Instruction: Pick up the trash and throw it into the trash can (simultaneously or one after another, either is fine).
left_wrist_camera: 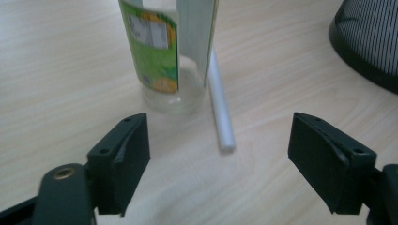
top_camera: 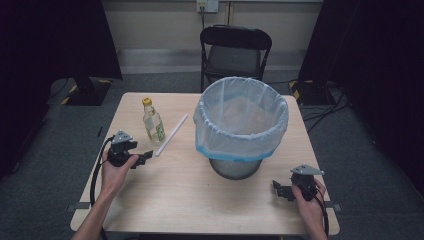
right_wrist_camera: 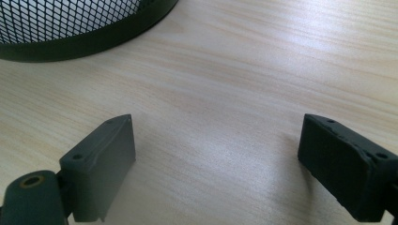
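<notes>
One bottle with a yellow cap and a green label stood upright on the worktop toward its left edge, about midway between the near and far edges. One white tube lay flat just beside it, on the side nearer the worktop's middle. One mesh bin, lined with a pale blue bag, stood toward the far right part of the worktop. There were two tools. The left tool rested near the left edge, its jaws spread wide apart and empty, pointing at the bottle and tube. The right tool sat near the near right corner, jaws likewise apart, holding nothing, close to the bin's base.
</notes>
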### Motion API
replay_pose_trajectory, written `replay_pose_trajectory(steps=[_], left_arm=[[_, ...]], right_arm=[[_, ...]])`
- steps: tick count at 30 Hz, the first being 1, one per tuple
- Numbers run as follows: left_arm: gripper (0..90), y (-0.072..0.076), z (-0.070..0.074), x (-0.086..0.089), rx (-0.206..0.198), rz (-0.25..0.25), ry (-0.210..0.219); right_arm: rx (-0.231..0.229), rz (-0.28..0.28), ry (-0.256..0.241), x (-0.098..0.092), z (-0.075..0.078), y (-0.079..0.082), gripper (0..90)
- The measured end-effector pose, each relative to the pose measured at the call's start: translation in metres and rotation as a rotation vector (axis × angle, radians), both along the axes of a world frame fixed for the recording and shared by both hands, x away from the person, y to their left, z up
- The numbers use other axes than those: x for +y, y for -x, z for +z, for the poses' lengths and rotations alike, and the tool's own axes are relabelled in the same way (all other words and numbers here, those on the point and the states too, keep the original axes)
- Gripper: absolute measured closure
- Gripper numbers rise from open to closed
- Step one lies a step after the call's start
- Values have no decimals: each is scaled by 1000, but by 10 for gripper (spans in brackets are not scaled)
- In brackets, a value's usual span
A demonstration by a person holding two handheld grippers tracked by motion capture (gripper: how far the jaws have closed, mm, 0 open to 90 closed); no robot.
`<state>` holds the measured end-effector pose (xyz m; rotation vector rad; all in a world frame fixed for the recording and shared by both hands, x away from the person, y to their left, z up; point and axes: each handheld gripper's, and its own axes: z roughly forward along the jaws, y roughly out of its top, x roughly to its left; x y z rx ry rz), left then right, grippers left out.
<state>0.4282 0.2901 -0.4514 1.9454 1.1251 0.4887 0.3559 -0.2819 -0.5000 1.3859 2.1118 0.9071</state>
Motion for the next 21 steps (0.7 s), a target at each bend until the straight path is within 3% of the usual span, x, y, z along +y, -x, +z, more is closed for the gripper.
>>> replay_pose_trajectory(steps=[2, 3, 7, 9, 11, 12, 13, 16, 17, 18, 21], left_arm=[[232, -5, 3, 0, -18, 4, 15], [217, -14, 6, 0, 1, -14, 5], [211, -25, 10, -2, -9, -19, 22], [209, -33, 13, -4, -40, -10, 13], [181, -41, 14, -4, -20, -15, 11], [180, -47, 15, -4, -29, -9, 51], [180, -50, 15, -4, -29, -12, 55], [152, -57, 17, -7, 8, -13, 54], [173, -58, 17, -9, -2, -11, 55], [161, -60, 19, -12, -55, -19, 35], [158, -67, 18, -14, -25, -5, 23]], right_arm=[[0, 0, 0, 0, 0, 0, 105], [0, 0, 0, 0, 0, 0, 104], [0, 0, 0, 0, 0, 0, 104], [0, 0, 0, 0, 0, 0, 104], [0, 0, 0, 0, 0, 0, 104], [0, 0, 0, 0, 0, 0, 104], [0, 0, 0, 0, 0, 0, 104], [0, 0, 0, 0, 0, 0, 104], [0, 0, 0, 0, 0, 0, 104], [0, 0, 0, 0, 0, 0, 105], [-1, 0, 0, 0, 0, 0, 105]])
